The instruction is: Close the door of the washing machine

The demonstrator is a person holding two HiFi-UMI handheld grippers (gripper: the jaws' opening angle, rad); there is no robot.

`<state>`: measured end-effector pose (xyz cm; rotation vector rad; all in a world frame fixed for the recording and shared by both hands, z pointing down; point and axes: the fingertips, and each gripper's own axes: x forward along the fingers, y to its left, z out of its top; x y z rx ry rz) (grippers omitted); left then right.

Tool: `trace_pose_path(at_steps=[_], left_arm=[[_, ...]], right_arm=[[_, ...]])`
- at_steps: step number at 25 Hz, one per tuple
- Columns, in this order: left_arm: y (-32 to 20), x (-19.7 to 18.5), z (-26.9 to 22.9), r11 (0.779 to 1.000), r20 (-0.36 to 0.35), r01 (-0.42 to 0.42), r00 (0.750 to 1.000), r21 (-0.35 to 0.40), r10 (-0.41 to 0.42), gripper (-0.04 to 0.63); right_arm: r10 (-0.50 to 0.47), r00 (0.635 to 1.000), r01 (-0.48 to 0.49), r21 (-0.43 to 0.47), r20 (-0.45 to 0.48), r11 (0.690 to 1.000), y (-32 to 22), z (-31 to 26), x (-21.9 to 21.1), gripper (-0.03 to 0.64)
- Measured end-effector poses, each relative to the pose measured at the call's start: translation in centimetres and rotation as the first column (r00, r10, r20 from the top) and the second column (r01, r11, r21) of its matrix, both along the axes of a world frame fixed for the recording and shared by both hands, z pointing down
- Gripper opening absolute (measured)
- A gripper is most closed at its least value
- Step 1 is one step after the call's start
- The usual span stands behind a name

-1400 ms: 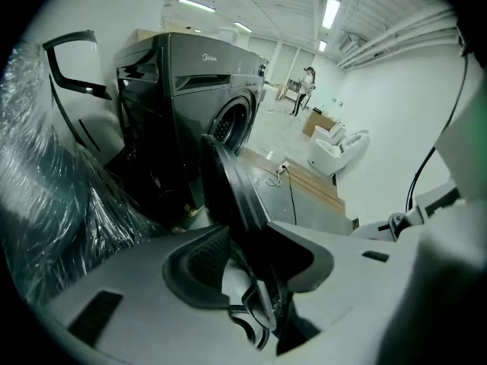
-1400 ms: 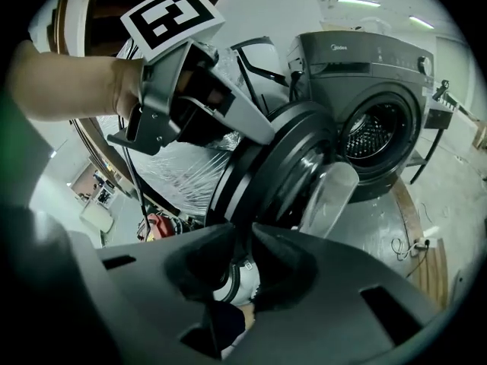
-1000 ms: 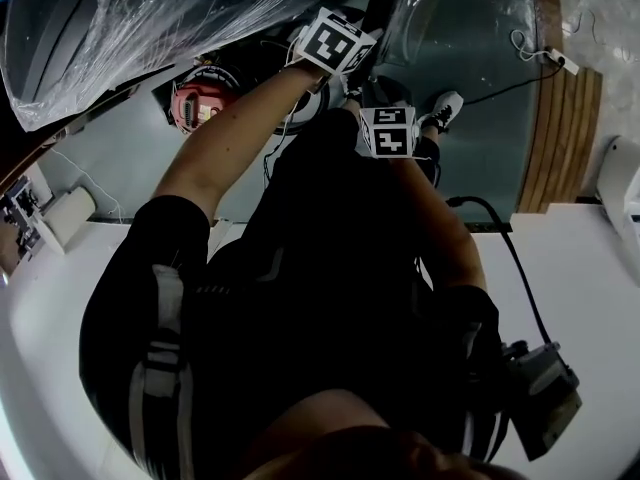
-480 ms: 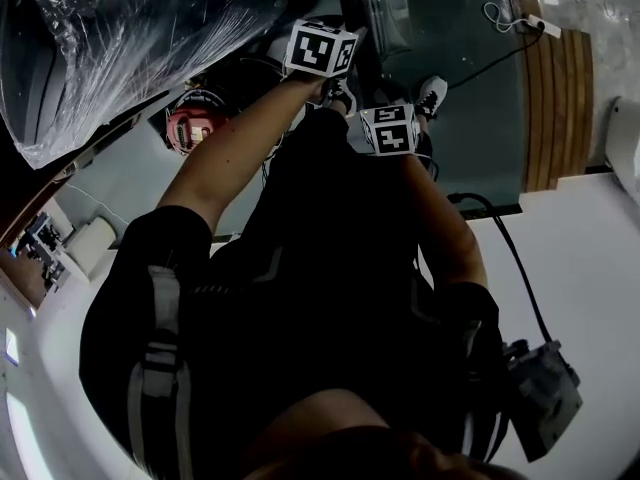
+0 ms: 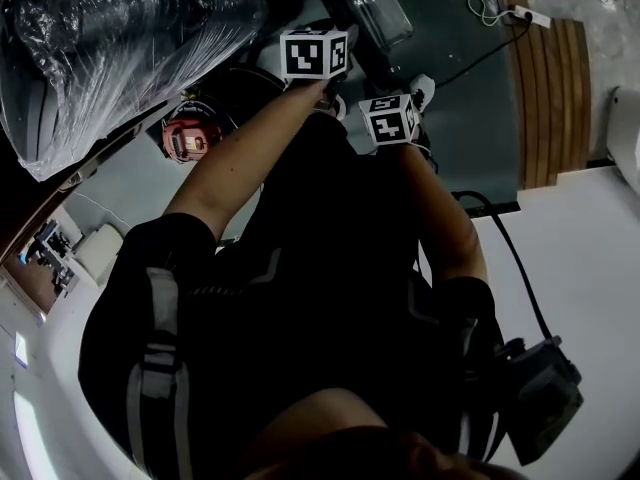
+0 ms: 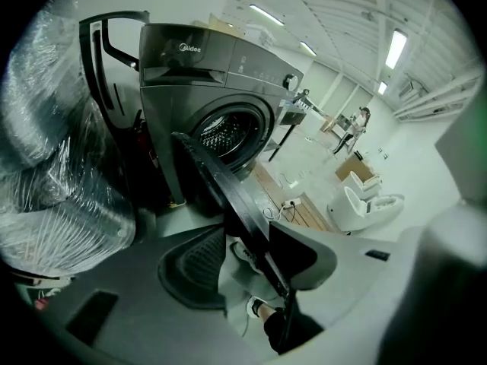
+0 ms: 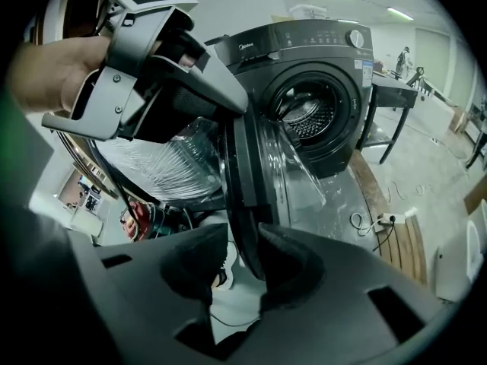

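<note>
Grey washing machine (image 7: pixel 304 52), door (image 7: pixel 242 173) wide open, perforated steel drum (image 7: pixel 308 118) in view

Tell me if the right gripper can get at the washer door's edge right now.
Probably yes: the door edge stands between the fingers of the right gripper, which have just been closing, and nothing seems to block it.

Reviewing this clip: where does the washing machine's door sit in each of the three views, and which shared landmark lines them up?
Head view: the door is at top centre, cut off by the top edge.
Left gripper view: the door is an edge-on dark bar running diagonally from centre to bottom centre.
Right gripper view: the door stands open at centre, with its glass bulge to the right.
Shared landmark: the plastic-wrapped bundle, left of the door everywhere.
</note>
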<state>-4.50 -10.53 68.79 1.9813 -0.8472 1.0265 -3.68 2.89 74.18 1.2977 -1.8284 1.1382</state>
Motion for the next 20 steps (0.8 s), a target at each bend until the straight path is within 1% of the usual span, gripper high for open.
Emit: trace_pose_path(at_steps=[2, 5, 8, 11, 14, 16, 18, 19, 20], left_arm=[[-0.2, 0.8, -0.1, 1.0, 0.009, 0.027, 1.0, 0.001, -0.027, 0.179], [-0.5, 2.3, -0.2, 0.998, 0.007, 0.07, 0.998, -0.003, -0.07, 0.181], [-0.9, 3.9, -0.2, 0.994, 0.002, 0.111, 0.994, -0.007, -0.111, 0.181], [-1.5, 5.4, -0.2, 0.99, 0.003, 0.138, 0.99, -0.01, -0.138, 0.181], [-1.8, 6.6, -0.3, 0.985, 0.013, 0.172, 0.985, -0.006, -0.172, 0.184], [-2.0, 7.5, -0.3, 0.981, 0.002, 0.192, 0.981, -0.017, -0.192, 0.184], [-1.9, 8.8, -0.5, 0.985, -0.022, 0.165, 0.986, -0.044, -0.166, 0.184], [-1.8, 9.4, -0.9, 0.99, -0.03, 0.131, 0.991, -0.045, -0.132, 0.184], [-1.8, 9.7, -1.4, 0.996, -0.033, 0.089, 0.995, -0.028, -0.09, 0.183]], right_arm=[[0.003, 1.0, -0.003, 0.001, -0.002, 1.0, -0.1, 0.3, 1.5, 0.137], [-0.017, 1.0, 0.017, -0.009, -0.003, 1.0, 0.1, 0.7, 3.2, 0.135], [-0.004, 1.0, 0.004, -0.005, -0.009, 1.0, -0.2, 1.0, 5.4, 0.101], [0.011, 1.0, -0.011, 0.0, -0.024, 1.0, -0.9, 1.1, 7.9, 0.086], [-0.035, 0.999, 0.035, 0.008, -0.035, 0.999, -1.6, 1.2, 9.8, 0.078], [-0.055, 0.998, 0.056, 0.015, -0.027, 0.998, -2.1, 1.3, 11.1, 0.08], [-0.045, 0.999, 0.045, 0.019, -0.021, 0.999, -2.3, 1.3, 12.9, 0.083], [-0.035, 0.999, 0.036, 0.02, -0.02, 0.999, -2.4, 1.2, 13.8, 0.084], [-0.024, 1.0, 0.024, 0.019, -0.015, 1.0, -2.7, 1.2, 14.5, 0.085]])
